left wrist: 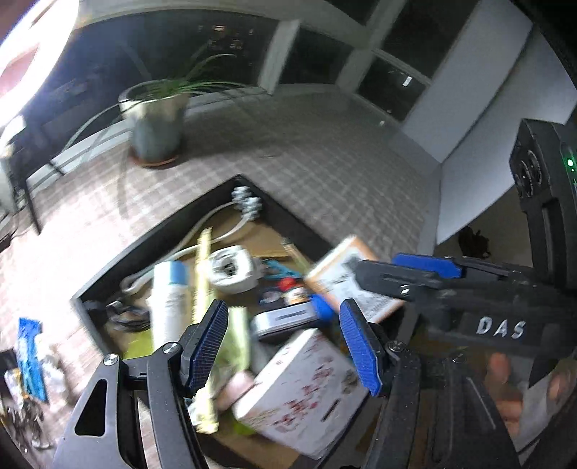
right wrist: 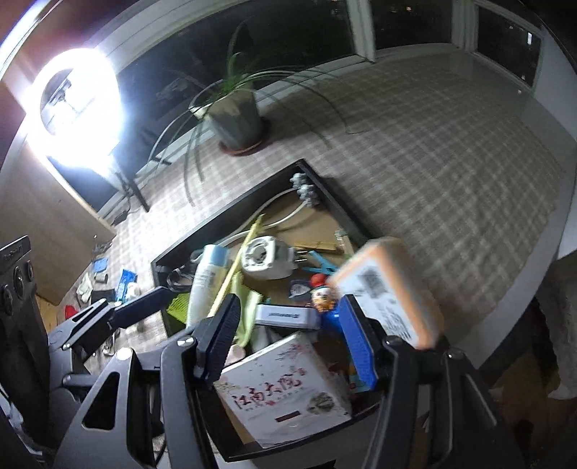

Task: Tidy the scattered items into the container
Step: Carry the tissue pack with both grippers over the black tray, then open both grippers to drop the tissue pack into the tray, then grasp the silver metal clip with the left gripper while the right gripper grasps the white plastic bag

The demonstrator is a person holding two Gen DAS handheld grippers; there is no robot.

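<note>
Fingers [left wrist: 211, 339] apart | tray [left wrist: 151, 238]: white box [left wrist: 303, 389], tube [left wrist: 167, 299], tin [left wrist: 285, 319]

A potted plant [right wrist: 236, 119] with long thin leaves is seen standing on the desk [right wrist: 450, 151], which is covered by a checked cloth. A bright ring light [right wrist: 75, 104] is set at the left, before dark windows [right wrist: 288, 25].

Box [right wrist: 288, 389] and bottle [right wrist: 205, 285] lie in tray [right wrist: 230, 202] before plant [right wrist: 236, 119].
</note>
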